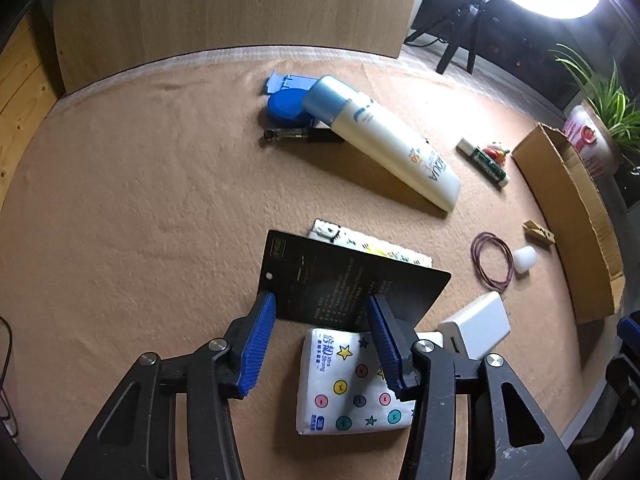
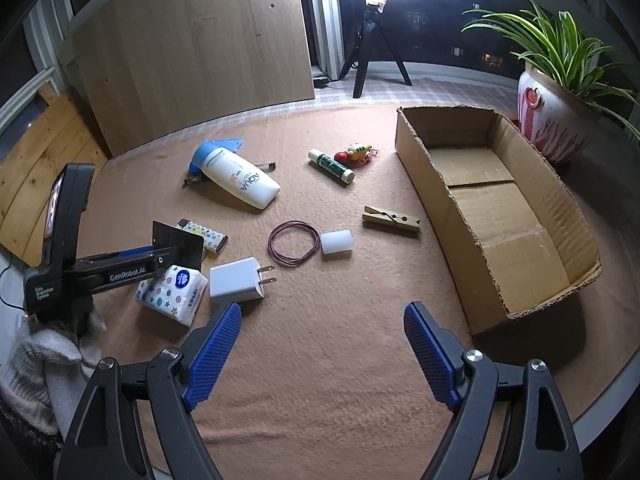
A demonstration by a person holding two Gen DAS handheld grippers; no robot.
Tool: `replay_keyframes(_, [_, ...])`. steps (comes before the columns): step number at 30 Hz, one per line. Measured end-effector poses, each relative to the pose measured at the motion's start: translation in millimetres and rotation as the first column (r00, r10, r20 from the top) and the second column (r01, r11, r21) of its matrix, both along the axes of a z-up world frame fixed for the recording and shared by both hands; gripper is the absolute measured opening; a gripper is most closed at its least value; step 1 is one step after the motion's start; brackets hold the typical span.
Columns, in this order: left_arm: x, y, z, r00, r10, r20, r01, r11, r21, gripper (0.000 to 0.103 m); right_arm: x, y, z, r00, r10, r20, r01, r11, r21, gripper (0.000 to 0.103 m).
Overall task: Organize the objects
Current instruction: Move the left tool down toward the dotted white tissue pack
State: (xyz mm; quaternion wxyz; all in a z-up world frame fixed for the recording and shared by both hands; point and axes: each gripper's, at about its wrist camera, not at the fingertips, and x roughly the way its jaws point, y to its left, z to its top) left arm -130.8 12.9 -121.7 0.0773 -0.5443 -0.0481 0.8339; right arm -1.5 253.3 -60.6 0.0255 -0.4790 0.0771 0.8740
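While the left gripper (image 1: 322, 312) points steeply down over the tan felt-covered tabletop (image 1: 140, 200), a thin black rectangular card with small white print (image 1: 340, 280) stands on edge between its blue ribbed pads (image 1: 260, 340). Both pads meet the card's lower edge and the card is lifted and tilted, so the jaws, about half closed, grip it. In the right wrist view the same card (image 2: 178, 246) sits at the tip of the left gripper (image 2: 168, 258), above a white tissue pack printed with coloured dots and stars (image 2: 172, 294).

Just beyond the card lies a patterned lighter (image 1: 372, 246), partly hidden by it. A white plug-in charger block (image 2: 236, 280) rests just beside the tissue pack. Farther back, a white sunscreen tube with a pale blue cap (image 1: 380, 140) leans on a blue round lidded case (image 1: 286, 106); a thin dark pen-like stick (image 1: 296, 135) lies at its side.

Right gripper (image 2: 322, 354): jaws wide, nothing between them, hovering over bare felt. Ahead of it: a maroon rubber band loop (image 2: 294, 244), a small white cylinder (image 2: 337, 244), a wooden clothespin (image 2: 391, 219), a green-and-white tube (image 2: 331, 166), a small red-and-yellow figurine (image 2: 356, 153).

An open brown cardboard box (image 2: 424, 160) stands at the right, with nothing visible inside. A potted spider plant in a red-and-white pot (image 2: 548, 120) stands behind it.
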Motion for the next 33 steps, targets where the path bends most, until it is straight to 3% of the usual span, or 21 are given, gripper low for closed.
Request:
replay_keyframes(12, [43.5,1.6,-7.0,0.999,0.019,0.035,-0.021,0.998,0.067,0.052,-3.1,-3.9,-5.7,0.998,0.052,0.021,-0.052,0.999,-0.012,0.081])
replay_keyframes(17, [64.9,14.1,-7.0,0.999,-0.027,0.031,0.024,0.994,0.111,0.052,-6.6,-13.7,-11.0,0.993,0.11,0.035,-0.109,0.994,-0.031,0.081])
replay_keyframes(21, [80.1,15.3,-1.0,1.0,-0.015,0.016,0.013,0.995,0.101,0.053,-11.8,-26.0,-18.6,0.984,0.166,0.058,-0.164,0.985,-0.051,0.081])
replay_keyframes(25, [97.4,-2.2,10.9,0.998,0.055,-0.007,-0.054,0.993,0.106,0.064,-18.2,-35.7,-24.4,0.973,0.219,0.074,-0.215,0.975,-0.065,0.081])
replay_keyframes(33, [130.9,-20.2,16.5,0.997,0.074,0.011,-0.075,0.987,0.143,0.064,-41.9,-62.4,-43.0,0.933,0.337,0.126,-0.32,0.937,-0.138,0.081])
